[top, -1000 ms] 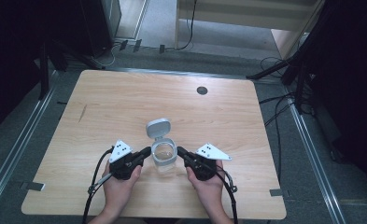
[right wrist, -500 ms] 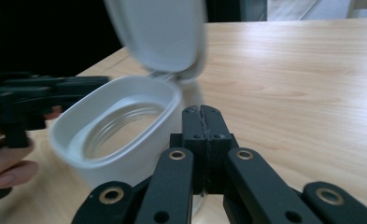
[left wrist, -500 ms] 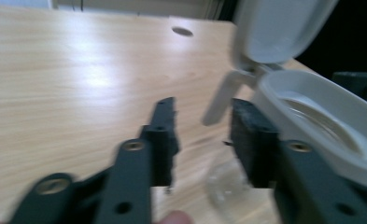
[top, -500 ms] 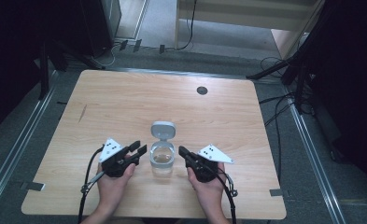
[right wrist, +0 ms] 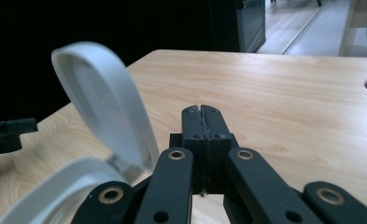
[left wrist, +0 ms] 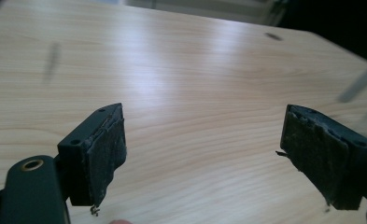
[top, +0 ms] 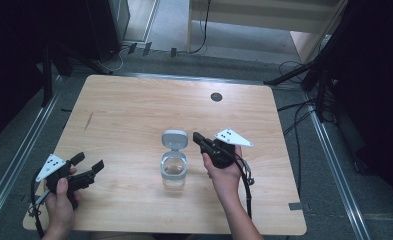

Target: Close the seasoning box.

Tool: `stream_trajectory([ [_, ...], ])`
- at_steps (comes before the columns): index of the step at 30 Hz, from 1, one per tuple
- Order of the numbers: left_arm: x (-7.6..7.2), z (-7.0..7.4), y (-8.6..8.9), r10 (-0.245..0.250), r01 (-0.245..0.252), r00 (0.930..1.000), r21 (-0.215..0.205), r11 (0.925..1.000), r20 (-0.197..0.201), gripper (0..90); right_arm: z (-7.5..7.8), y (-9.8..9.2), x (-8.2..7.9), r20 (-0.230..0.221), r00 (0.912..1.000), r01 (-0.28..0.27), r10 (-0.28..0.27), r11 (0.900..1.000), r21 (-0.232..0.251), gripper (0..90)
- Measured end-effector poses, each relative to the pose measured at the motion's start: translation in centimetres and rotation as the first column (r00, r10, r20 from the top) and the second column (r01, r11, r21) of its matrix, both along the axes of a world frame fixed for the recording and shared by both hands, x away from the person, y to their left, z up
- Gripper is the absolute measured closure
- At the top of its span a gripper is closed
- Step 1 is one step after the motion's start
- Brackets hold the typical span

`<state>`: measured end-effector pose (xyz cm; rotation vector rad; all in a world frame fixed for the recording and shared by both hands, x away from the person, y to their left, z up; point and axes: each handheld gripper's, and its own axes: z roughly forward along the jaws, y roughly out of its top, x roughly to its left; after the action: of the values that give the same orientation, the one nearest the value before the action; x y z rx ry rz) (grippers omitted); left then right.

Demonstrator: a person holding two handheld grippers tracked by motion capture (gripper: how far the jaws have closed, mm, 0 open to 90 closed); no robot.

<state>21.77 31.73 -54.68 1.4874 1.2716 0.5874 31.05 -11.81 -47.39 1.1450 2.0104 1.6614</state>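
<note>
A small clear jar (top: pixel 174 172) stands near the table's middle front, its grey hinged lid (top: pixel 174 139) flipped open to the far side. My right gripper (top: pixel 197 136) is shut just right of the jar, level with the lid, with nothing in it. In the right gripper view the shut jaws (right wrist: pixel 202 112) point past the raised lid (right wrist: pixel 104 100) and the jar rim (right wrist: pixel 45 198). My left gripper (top: pixel 90 162) sits near the table's front left corner, well away from the jar. Its jaws have just been opening and stand wide (left wrist: pixel 209 149) over bare wood.
The wooden table (top: pixel 134 110) has a round cable hole (top: pixel 216 96) at the back right. Metal rails run along the floor on both sides. Cables trail from each gripper toward the front edge.
My left gripper has left the jar's left side, moved to the front left corner and opened. The right gripper has lifted slightly beside the jar. The jar stays put with its lid open.
</note>
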Motion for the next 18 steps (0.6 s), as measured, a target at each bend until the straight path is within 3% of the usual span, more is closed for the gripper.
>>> stream_trajectory([
  [1,0.0,-0.1,0.3,0.023,-0.023,0.9997,0.026,0.9994,0.003,14.7,0.2,0.2,0.4,0.001,1.0000,-0.003,0.003,1.000,0.001,90.0],
  [2,0.5,-0.4,0.5,0.046,-0.046,0.9988,0.014,0.9988,-0.019,14.9,0.4,0.5,0.7,0.000,1.0000,-0.007,0.007,1.000,-0.001,90.0],
  [5,0.6,-0.5,0.1,0.042,-0.041,0.9989,0.022,0.9989,-0.020,14.8,0.8,0.9,1.3,0.004,0.9999,-0.011,0.011,1.000,-0.005,90.0],
  [8,0.6,-0.4,-0.5,0.015,-0.015,0.9998,0.066,0.9977,-0.013,14.6,1.4,1.6,1.9,-0.001,0.9997,-0.023,0.023,1.000,0.009,90.0],
  [10,0.6,-0.4,-0.4,0.011,-0.010,0.9998,0.057,0.9983,-0.019,14.6,1.6,1.9,2.0,0.005,0.9992,-0.040,0.040,0.999,0.003,90.0],
  [12,0.8,-0.5,0.1,0.018,-0.018,0.9994,0.004,0.9998,-0.030,14.6,1.7,2.0,1.8,0.012,0.9981,-0.061,0.061,0.998,0.006,90.0],
  [16,0.8,-0.5,0.2,0.016,-0.016,0.9992,-0.002,0.9999,-0.037,14.6,1.8,2.2,1.0,0.017,0.9953,-0.096,0.096,0.995,0.006,90.0],
  [18,0.9,-0.5,0.1,0.013,-0.012,0.9991,0.015,0.9998,-0.041,14.7,1.7,2.4,-0.1,0.021,0.9896,-0.142,0.142,0.990,-0.011,90.0],
])
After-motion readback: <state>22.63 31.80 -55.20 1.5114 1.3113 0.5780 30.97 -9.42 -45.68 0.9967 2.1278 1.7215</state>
